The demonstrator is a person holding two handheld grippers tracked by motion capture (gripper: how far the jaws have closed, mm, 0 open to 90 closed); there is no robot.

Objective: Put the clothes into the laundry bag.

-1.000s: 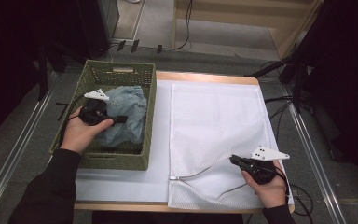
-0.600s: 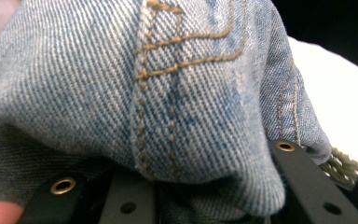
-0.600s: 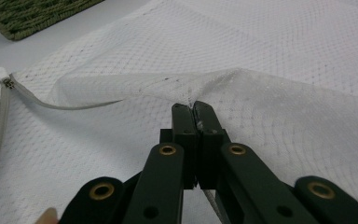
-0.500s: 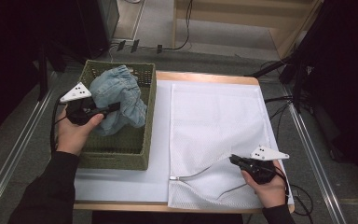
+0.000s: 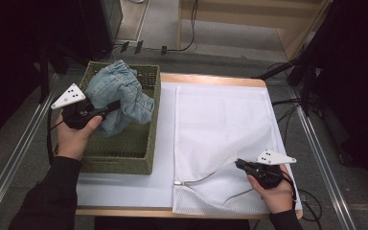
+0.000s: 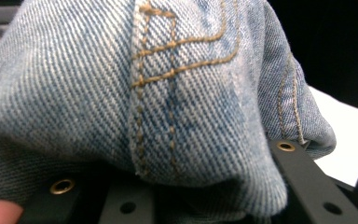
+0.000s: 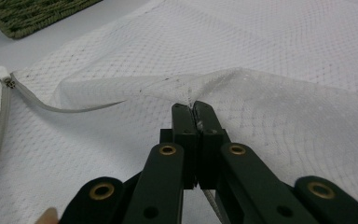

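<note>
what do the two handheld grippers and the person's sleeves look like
Both grippers are black. The left gripper and right gripper each carry a pale grey three-cornered plate with small dark dots on top, and a thin black cable trails from each. In the right gripper view the jaws are flat black bars with brass-coloured rivets and small holes. The person wears long black sleeves reaching the wrists.

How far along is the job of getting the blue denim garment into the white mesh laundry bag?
Done: the left gripper has lifted the blue denim garment above the green woven basket. In hand: the right gripper pinches the white mesh laundry bag at its unzipped edge. Left: carrying the garment across and inside.
</note>
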